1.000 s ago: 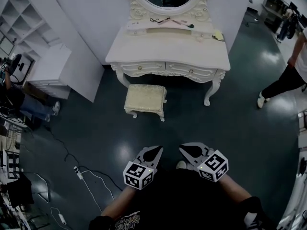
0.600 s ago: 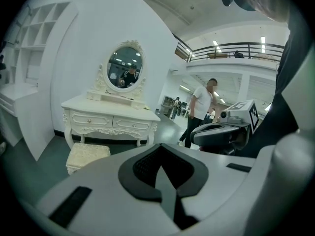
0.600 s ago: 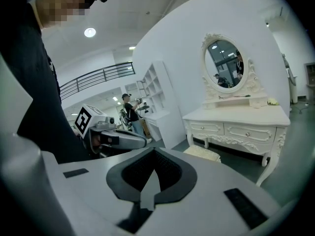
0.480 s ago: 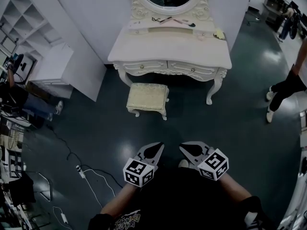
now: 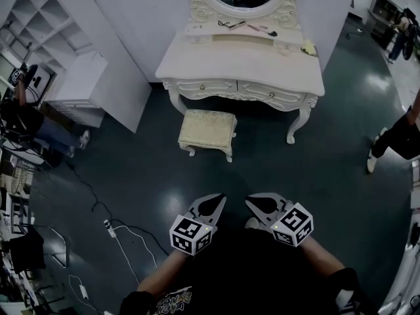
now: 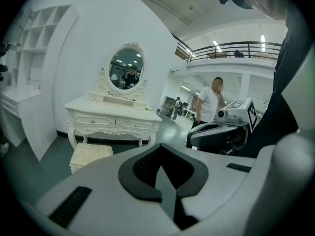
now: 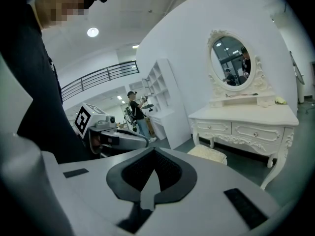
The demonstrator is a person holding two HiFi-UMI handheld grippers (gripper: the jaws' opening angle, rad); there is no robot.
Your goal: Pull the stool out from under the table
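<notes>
A cream padded stool stands on the dark floor, partly under the front left of the white dressing table with its oval mirror. The stool shows low and left in the left gripper view, and the stool peeks over the jaws in the right gripper view. Both grippers hang close to my body, well short of the stool. My left gripper is shut with nothing in it. My right gripper is shut and empty too, beside the left one.
A white shelf unit stands left of the table against the wall. White cables lie on the floor at the lower left. A person walks at the right edge. Another person sits at the left among equipment.
The view has shifted, so the table and stool sit a little further right and lower in the picture. The person at the right has moved toward the edge. Both grippers stay shut where they were.
</notes>
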